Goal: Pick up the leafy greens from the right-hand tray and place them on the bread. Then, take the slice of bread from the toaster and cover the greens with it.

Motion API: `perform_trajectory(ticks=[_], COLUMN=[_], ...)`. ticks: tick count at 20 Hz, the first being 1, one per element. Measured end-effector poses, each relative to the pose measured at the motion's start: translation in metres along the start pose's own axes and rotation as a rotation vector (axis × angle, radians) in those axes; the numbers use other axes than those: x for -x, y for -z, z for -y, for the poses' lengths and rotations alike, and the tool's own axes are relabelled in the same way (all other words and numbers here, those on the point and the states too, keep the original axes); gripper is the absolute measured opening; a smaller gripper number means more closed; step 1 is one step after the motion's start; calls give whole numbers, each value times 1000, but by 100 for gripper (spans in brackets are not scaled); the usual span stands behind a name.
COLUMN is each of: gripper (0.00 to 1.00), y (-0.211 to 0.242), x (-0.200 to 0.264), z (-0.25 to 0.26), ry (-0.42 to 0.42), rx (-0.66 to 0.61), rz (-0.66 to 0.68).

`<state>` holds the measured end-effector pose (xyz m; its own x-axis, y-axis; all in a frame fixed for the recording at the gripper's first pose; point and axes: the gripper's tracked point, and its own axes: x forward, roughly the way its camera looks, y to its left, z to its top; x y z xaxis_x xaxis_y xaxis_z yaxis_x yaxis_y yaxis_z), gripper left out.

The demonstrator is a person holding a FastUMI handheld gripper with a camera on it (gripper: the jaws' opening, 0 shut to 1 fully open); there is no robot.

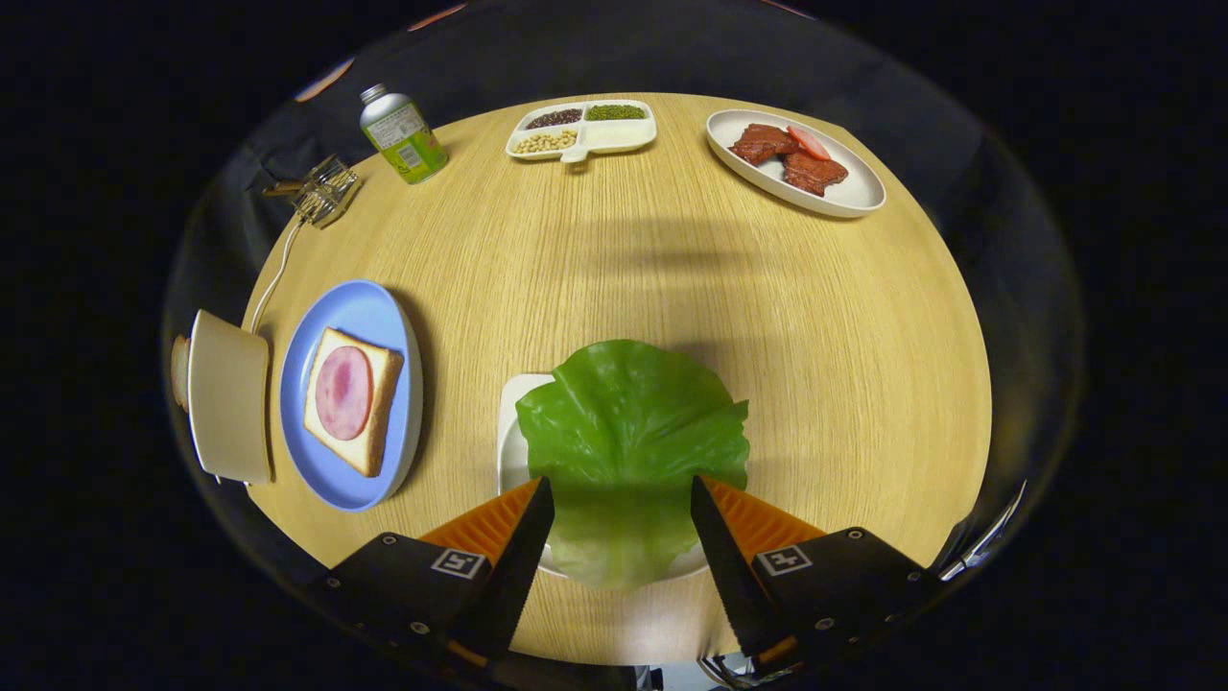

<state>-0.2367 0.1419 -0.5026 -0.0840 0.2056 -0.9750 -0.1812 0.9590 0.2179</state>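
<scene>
The tongs (pixel 622 504) are hanging wide open over the leafy greens (pixel 628 432), fingers splayed either side of the leaf and gripping nothing. The greens are lying on a small white tray (pixel 510 451) just ahead of the fingertips, covering most of it. Off to the left, a blue plate (pixel 384 312) is carrying the bread (pixel 379 403) with a round of ham (pixel 342 392) on top. Beside that plate, the toaster (pixel 228 395) is sitting at the edge of the worktop (pixel 624 259). Far across, a divided dish (pixel 582 129) of beans, a plate of meat (pixel 794 159) and a green bottle (pixel 403 134) are waiting.
</scene>
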Motion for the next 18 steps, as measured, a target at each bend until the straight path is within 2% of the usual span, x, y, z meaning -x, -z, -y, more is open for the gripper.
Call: perform_trajectory(ticks=[4,8,11,13,16,18], gripper=[87,80,68,54,17,9], y=[4,1,2,1,1,1], x=[-13,-12,-13,-13,-13,-12], z=[1,4,7,8,7,7], ry=[21,43,51,49,48,44], rx=[-3,-11,-43,-43,-37,-57], rz=[-26,-30,-38,-23,10,4])
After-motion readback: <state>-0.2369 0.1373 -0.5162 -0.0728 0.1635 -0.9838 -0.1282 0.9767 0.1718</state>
